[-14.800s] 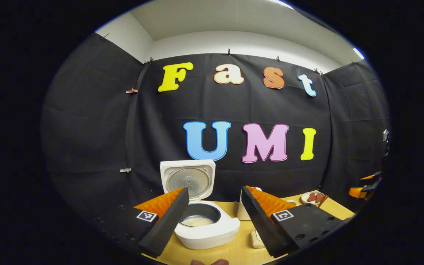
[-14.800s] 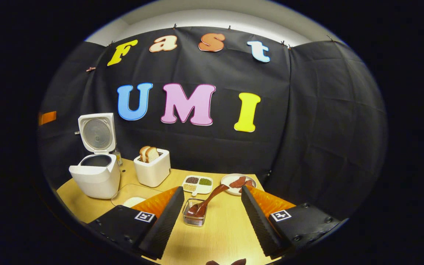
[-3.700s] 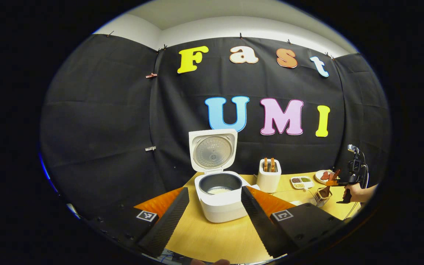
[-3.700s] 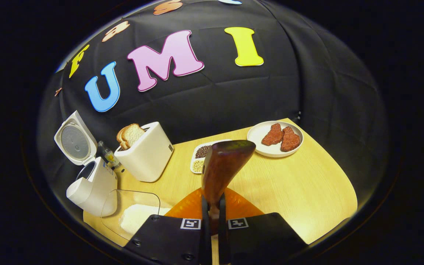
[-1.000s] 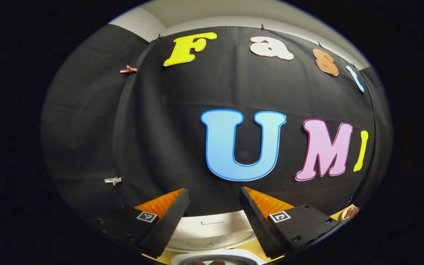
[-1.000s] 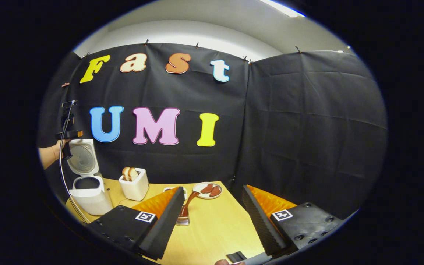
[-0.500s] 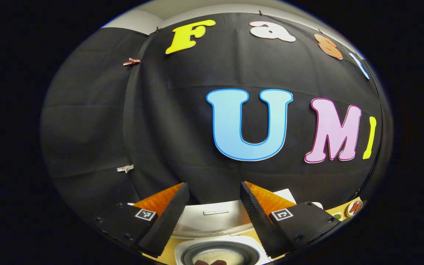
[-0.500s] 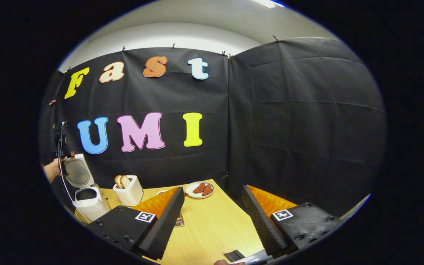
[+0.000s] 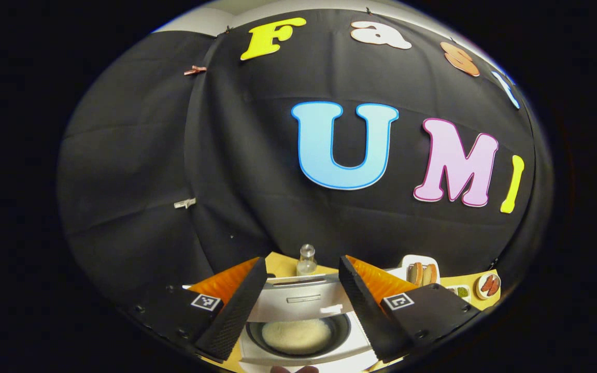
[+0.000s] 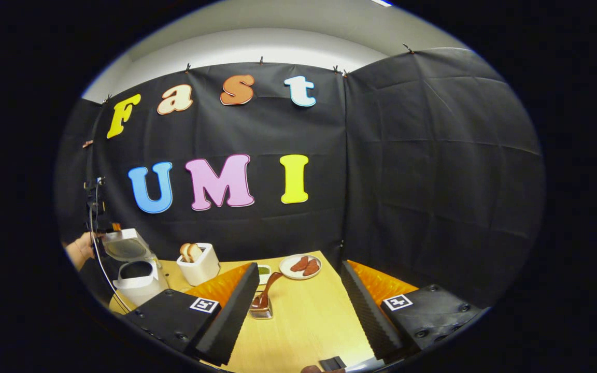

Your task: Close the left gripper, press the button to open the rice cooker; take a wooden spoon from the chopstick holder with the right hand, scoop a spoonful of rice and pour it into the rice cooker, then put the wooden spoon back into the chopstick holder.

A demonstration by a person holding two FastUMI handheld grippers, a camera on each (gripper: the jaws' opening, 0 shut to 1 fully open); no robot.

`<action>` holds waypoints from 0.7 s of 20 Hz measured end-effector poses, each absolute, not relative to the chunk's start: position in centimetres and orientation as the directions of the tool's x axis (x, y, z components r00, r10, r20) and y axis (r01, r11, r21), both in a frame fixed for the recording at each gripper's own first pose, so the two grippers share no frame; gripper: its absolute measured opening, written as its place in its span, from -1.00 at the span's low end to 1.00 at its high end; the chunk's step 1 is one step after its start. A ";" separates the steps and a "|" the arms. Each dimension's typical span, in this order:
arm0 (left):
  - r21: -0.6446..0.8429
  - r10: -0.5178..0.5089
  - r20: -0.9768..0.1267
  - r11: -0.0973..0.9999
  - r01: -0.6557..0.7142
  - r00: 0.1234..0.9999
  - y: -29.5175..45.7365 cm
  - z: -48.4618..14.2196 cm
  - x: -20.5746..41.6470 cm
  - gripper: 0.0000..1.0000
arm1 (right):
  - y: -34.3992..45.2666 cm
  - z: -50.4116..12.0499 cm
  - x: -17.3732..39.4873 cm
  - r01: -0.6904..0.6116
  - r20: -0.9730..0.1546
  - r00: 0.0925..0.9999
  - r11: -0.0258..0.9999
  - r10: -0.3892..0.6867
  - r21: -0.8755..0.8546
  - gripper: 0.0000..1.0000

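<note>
My left gripper (image 9: pixel 298 300), jaws spread and empty, sits directly above the half-lowered rice cooker lid (image 9: pixel 298 298); my right gripper (image 10: pixel 298 311), also spread, hangs well apart.

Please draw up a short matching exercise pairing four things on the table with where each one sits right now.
Things:
1. wooden spoon
2. bread slices
3. rice
4. meat pieces

Places:
A. on the white plate
B. in the rice cooker pot
C. standing in the chopstick holder
D. sticking up out of the toaster

Pairs: 1-C, 2-D, 3-B, 4-A
</note>
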State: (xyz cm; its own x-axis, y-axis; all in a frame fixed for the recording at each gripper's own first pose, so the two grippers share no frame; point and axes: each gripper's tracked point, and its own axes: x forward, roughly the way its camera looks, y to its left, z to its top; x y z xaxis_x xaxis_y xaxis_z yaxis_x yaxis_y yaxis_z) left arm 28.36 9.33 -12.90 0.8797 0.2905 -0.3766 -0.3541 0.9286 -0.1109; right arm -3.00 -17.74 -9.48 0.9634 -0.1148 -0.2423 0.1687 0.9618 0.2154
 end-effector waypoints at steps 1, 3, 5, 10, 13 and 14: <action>-0.105 0.299 -0.388 0.925 -0.364 0.872 8.8 -13.6 27.8 0.97 | -17.6 -9.6 -3.1 0.157 -0.240 0.965 0.964 -0.104 0.216 0.98; -0.102 0.310 -0.428 0.917 -0.386 0.849 7.9 -15.4 26.9 0.96 | -17.3 -9.9 -3.4 0.133 -0.243 0.967 0.970 -0.082 0.206 0.98; -0.104 0.315 -0.486 0.905 -0.412 0.815 7.0 -17.9 25.7 0.99 | -17.0 -10.3 -3.7 0.121 -0.246 0.967 0.971 -0.069 0.204 0.98; -0.075 0.327 -0.517 0.903 -0.422 0.791 5.5 -21.7 24.3 0.99 | -17.6 -12.1 -4.8 0.138 -0.278 0.958 0.968 -0.075 0.212 0.98; -0.074 0.330 -0.529 0.900 -0.429 0.782 4.8 -23.9 23.5 1.00 | -18.0 -12.7 -5.1 0.150 -0.285 0.955 0.966 -0.086 0.211 0.99; -0.073 0.329 -0.530 0.901 -0.428 0.782 4.5 -24.6 23.1 1.00 | -18.1 -12.9 -5.1 0.150 -0.284 0.955 0.968 -0.089 0.202 0.98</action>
